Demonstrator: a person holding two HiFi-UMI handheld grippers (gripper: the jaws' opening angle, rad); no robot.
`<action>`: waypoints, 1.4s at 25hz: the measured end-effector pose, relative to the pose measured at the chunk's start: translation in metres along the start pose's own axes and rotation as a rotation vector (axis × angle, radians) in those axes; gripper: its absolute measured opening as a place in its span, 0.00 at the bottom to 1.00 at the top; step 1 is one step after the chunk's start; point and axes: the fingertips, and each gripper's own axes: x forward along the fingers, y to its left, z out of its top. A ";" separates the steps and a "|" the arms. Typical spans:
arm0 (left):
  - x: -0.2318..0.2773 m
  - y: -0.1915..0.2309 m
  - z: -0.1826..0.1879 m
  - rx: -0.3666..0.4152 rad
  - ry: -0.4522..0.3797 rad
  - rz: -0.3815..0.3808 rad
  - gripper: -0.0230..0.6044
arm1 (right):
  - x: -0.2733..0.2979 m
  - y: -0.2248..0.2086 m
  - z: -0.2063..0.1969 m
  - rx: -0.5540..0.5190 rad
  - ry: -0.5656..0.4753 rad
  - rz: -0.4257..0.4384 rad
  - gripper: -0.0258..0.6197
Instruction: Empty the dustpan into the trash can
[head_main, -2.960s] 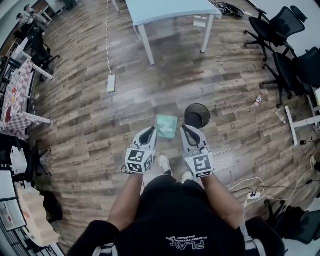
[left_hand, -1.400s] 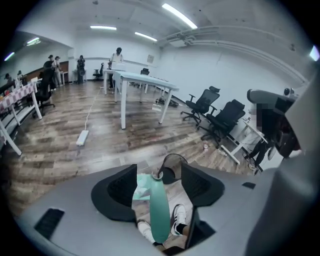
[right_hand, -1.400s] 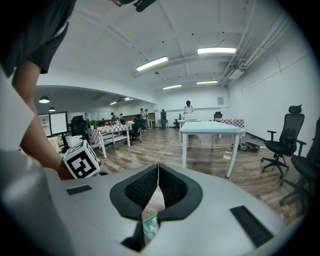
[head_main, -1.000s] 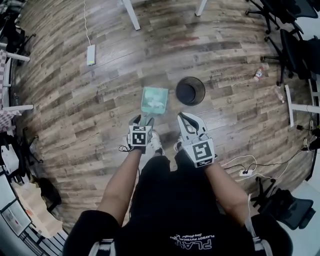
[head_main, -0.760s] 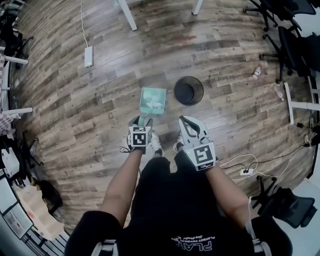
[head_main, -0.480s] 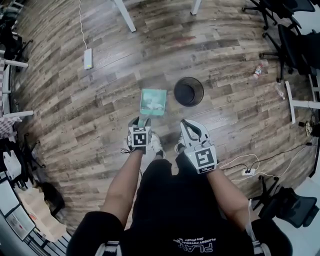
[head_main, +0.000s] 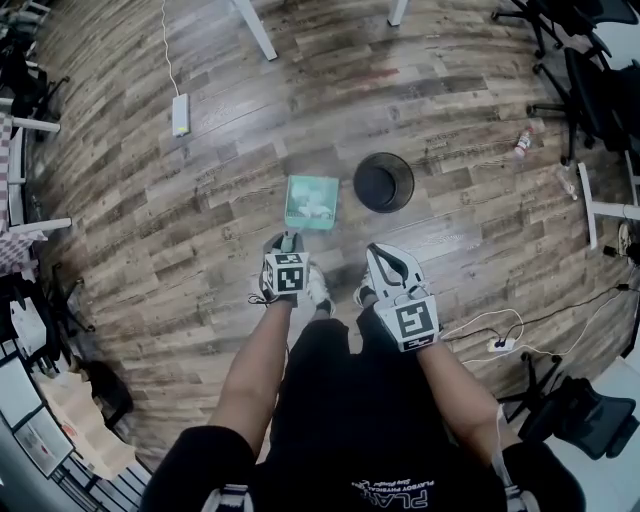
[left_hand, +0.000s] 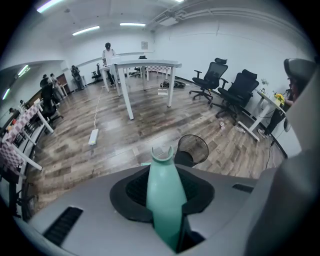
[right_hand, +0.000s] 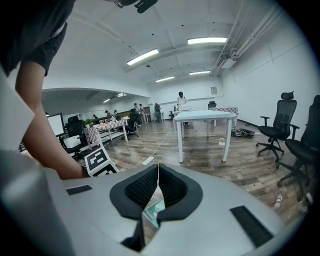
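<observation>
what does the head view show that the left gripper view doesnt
Only the head view: the dustpan's tray flat on the floor with white litter in it, the right gripper, and the person's shoes.
Only the left gripper view: the left gripper close up, its jaws just closed in and pressing on the teal handle; also ceiling lights and distant people.
Both: the trash can, power strip, table legs and chairs.

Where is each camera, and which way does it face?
Head view: on the head, facing steeply down; arms, legs, left gripper, right gripper show.
Left gripper view: along jaws just closing on pale green plastic dustpan's handle, toward round black mesh trash can.
Right gripper view: past shut jaws, toward white table; left forearm shows.
All share the dustpan.
</observation>
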 end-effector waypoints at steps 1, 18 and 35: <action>0.000 0.000 -0.001 0.004 -0.001 0.004 0.20 | 0.001 0.001 0.000 0.003 0.000 0.003 0.08; -0.024 0.008 -0.017 0.011 -0.056 0.038 0.20 | 0.000 0.019 0.003 -0.003 -0.002 0.009 0.08; -0.113 0.032 -0.007 0.072 -0.219 -0.018 0.20 | -0.026 0.039 0.022 -0.022 -0.057 -0.213 0.08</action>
